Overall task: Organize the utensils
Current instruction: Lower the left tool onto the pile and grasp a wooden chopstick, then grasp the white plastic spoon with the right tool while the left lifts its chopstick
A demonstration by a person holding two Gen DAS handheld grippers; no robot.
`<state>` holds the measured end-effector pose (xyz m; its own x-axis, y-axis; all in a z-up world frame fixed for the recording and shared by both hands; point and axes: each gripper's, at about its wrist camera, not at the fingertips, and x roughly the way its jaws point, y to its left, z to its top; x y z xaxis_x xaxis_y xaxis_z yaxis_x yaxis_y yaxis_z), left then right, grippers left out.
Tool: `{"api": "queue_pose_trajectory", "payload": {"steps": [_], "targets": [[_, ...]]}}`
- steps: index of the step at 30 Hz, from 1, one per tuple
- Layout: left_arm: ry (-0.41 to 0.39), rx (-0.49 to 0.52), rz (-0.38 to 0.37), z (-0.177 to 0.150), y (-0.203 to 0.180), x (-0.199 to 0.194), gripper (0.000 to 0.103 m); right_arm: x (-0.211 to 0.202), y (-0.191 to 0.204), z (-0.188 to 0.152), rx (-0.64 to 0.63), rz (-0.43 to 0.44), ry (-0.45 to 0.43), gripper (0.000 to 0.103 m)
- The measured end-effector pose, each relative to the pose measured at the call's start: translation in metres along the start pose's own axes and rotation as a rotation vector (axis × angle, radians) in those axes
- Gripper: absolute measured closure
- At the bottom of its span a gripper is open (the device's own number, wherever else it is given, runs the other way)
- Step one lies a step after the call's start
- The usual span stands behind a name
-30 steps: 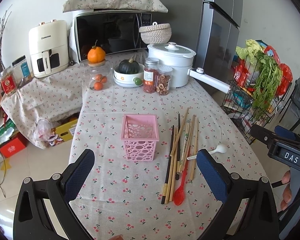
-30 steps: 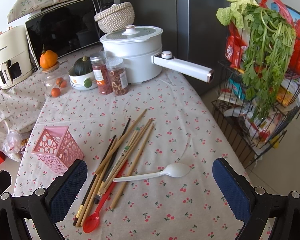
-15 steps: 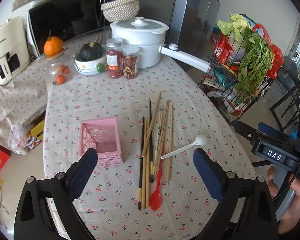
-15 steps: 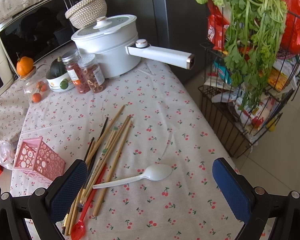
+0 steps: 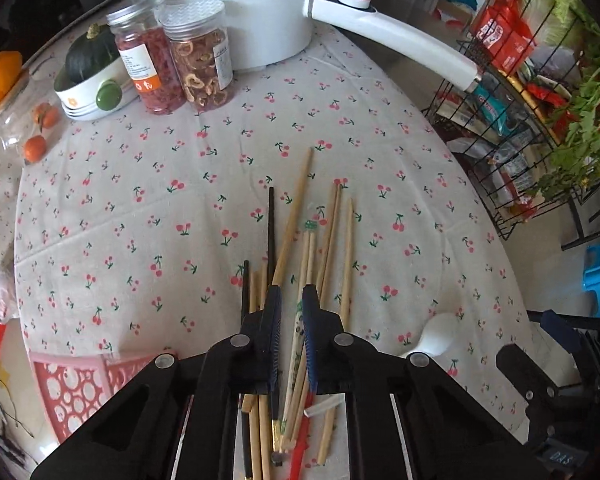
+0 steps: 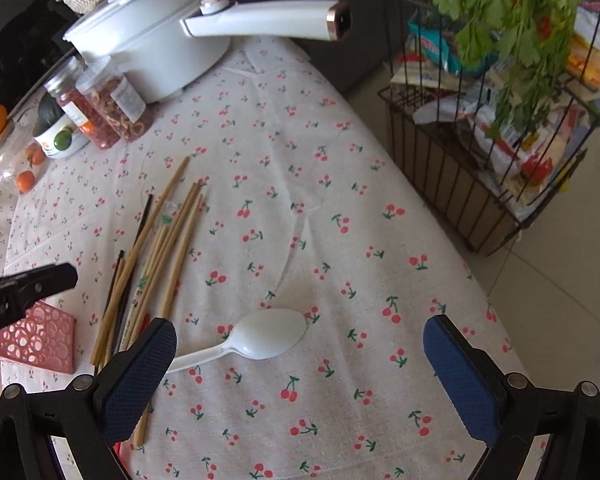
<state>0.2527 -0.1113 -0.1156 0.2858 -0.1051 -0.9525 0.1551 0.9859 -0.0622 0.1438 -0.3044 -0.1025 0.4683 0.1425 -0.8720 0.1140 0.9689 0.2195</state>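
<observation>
A pile of wooden and black chopsticks lies on the cherry-print tablecloth, with a red spoon under its near end. My left gripper points down onto the pile. Its jaws are closing and stand almost together, with a patterned chopstick in the narrow gap. The pink basket lies at the lower left. A white spoon rests right of the chopsticks. My right gripper hangs open over the spoon, one pad on each side of it, touching nothing.
A white pot with a long handle stands at the back and sticks out over the table edge. Two jars and a bowl with a squash stand beside it. A wire rack of greens stands off the table's right edge.
My left gripper moved forward and down over the chopsticks, and its jaws went from wide apart to almost together. My right gripper dropped closer to the white spoon and stayed open.
</observation>
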Motion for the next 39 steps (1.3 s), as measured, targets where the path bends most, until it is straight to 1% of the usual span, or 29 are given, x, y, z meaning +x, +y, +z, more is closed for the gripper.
{"api": "queue_pose_trajectory", "payload": {"steps": [2,6,9,12,15,18,22,26,31,35,37,39], "targets": [[0.014,-0.011,0.003,0.013,0.0,0.015,0.093,0.008,-0.001,0.002,0.002,-0.001,0.016,0.005],[0.03,-0.018,0.03,0.032,0.0,0.041,0.093,0.021,0.001,0.005,0.012,0.018,0.038,0.006],[0.037,-0.004,0.05,0.041,-0.002,0.054,0.095,0.033,0.002,0.008,0.039,0.041,0.072,0.008],[0.054,0.005,0.064,0.048,-0.004,0.066,0.095,0.038,0.004,0.012,0.053,0.049,0.081,0.008],[0.069,0.017,0.069,0.051,-0.006,0.073,0.095,0.04,0.006,0.015,0.062,0.059,0.082,0.008],[0.072,0.04,0.085,0.053,-0.01,0.076,0.095,0.042,0.006,0.017,0.065,0.06,0.086,0.008],[0.066,0.04,0.092,0.055,-0.013,0.076,0.096,0.044,0.004,0.017,0.074,0.054,0.094,0.008],[0.019,0.05,0.066,0.04,-0.012,0.055,0.096,0.047,0.004,0.017,0.084,0.066,0.102,0.008],[-0.068,0.055,0.011,0.021,-0.012,0.009,0.097,0.048,0.004,0.016,0.103,0.087,0.116,0.008],[-0.143,0.089,-0.03,-0.006,-0.011,-0.035,0.097,0.05,0.003,0.011,0.115,0.095,0.143,0.014],[-0.181,0.113,-0.045,-0.024,-0.012,-0.058,0.097,0.053,-0.001,0.007,0.14,0.115,0.17,0.017],[-0.212,0.135,-0.059,-0.042,-0.012,-0.076,0.097,0.056,-0.005,0.003,0.176,0.153,0.197,0.022]]}}
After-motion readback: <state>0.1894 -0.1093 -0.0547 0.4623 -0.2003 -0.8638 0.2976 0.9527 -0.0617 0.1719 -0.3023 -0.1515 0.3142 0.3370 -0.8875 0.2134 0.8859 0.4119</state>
